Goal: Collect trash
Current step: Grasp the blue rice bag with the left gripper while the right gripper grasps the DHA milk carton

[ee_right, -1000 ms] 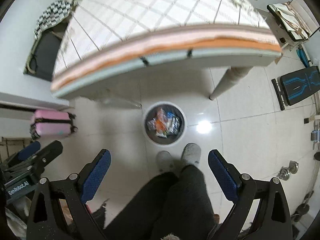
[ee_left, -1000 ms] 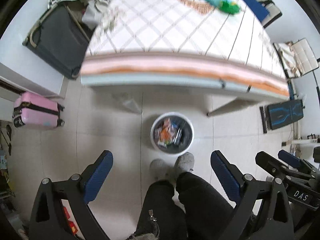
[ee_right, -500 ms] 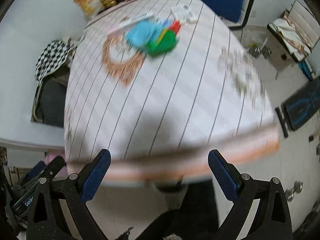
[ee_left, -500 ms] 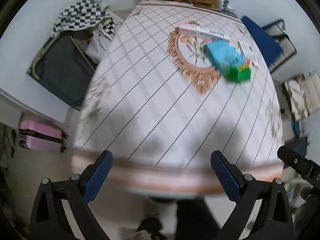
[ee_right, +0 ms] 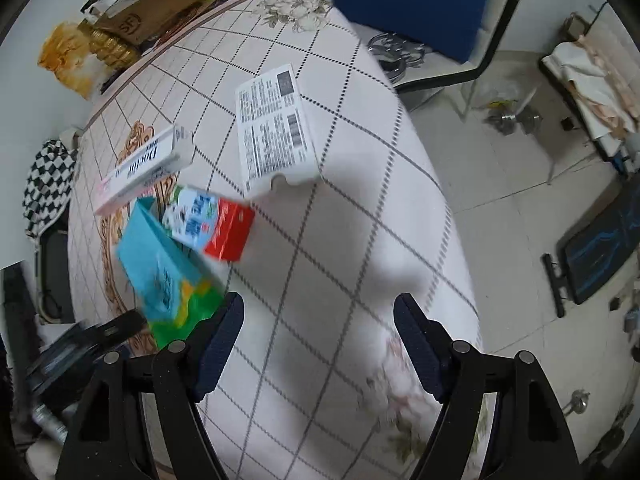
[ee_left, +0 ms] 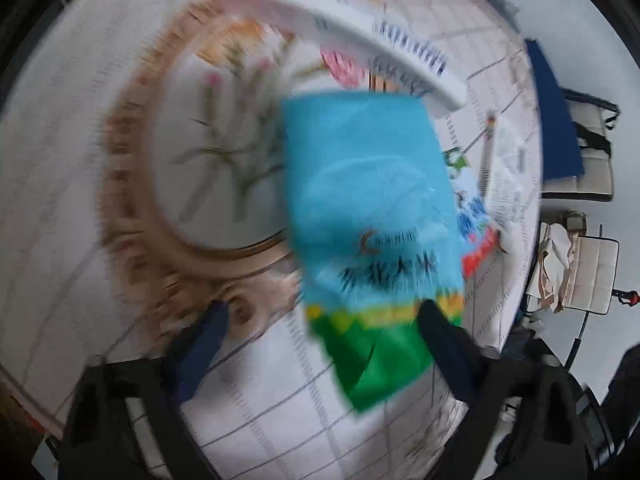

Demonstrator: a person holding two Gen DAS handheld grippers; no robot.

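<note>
I'm in a lived-in home; my flowered tablecloth [ee_right: 320, 184] covers the table. Chairs [ee_right: 432, 28], dumbbells [ee_right: 516, 116] and a tiled floor [ee_right: 512, 200] surround it.

- A second ago both claws pointed at the floor and a trash bin by the person's feet; now both look down on the desk [ee_right: 340, 208]
- The left claw [ee_left: 320, 344] has come down close over the blue-and-green packet [ee_left: 372, 216], its jaws closing, the packet's green end between them
- The right claw [ee_right: 318, 344] is closing too, with only bare desk between its jaws
</note>
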